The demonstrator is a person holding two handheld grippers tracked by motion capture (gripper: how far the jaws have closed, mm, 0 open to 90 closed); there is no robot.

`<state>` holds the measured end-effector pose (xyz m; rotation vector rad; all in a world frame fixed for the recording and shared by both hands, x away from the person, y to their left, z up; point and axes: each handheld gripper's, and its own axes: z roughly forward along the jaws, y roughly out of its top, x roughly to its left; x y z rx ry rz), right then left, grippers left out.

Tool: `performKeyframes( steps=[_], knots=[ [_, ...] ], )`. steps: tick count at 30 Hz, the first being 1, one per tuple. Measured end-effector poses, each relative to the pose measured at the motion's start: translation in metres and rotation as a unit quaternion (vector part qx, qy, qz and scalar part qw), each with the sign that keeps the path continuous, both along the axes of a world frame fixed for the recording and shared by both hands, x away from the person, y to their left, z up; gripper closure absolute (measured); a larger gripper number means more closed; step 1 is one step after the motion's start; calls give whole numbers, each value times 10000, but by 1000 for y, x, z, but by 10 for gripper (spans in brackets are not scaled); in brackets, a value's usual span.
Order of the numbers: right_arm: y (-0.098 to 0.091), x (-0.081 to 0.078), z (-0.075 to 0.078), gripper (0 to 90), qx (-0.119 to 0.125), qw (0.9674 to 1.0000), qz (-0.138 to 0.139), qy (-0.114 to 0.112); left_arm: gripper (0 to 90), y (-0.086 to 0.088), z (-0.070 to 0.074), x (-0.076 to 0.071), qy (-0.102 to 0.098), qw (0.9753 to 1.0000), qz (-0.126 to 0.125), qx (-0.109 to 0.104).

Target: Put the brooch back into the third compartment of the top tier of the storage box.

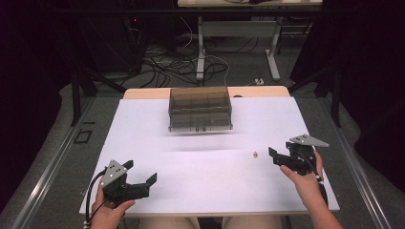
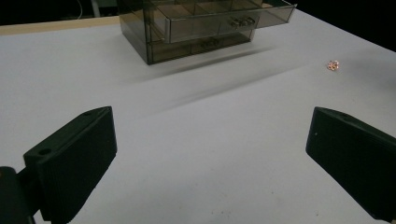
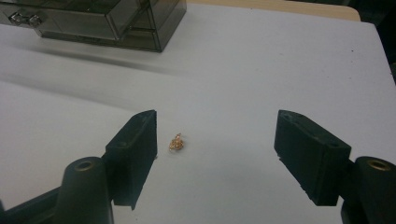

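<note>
A small gold trinket (image 1: 255, 154) lies on the white bench (image 1: 200, 167), right of centre, well in front of the smoky clear drawer box (image 1: 200, 109) at the far middle. The right tool (image 1: 276, 155) hovers just beside it, jaws wide apart and empty. The left tool (image 1: 143, 177) sits near-left, also wide open, holding nothing.

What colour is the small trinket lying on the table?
Golden-pink, shiny; the small trinket shows best in the right gripper view.

I can't make out what the tiny gold-coloured metal trinket (image 3: 176, 142) on the white table is, and the smoky translucent plastic drawer cabinet (image 3: 100, 21) is cut off at my right gripper view's top edge.
</note>
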<state>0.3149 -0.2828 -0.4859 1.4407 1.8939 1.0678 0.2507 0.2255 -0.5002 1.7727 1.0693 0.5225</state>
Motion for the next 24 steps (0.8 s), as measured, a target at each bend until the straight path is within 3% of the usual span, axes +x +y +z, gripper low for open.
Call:
performKeyframes(
  steps=[15,24],
  knots=[
    [11,19,3,398,109,9991,107,384,18,0,0,0,-3,10000,-6,-9],
    [18,31,2,461,338,9969,34,711,18,0,0,0,-2,10000,-4,-12]
  ],
)
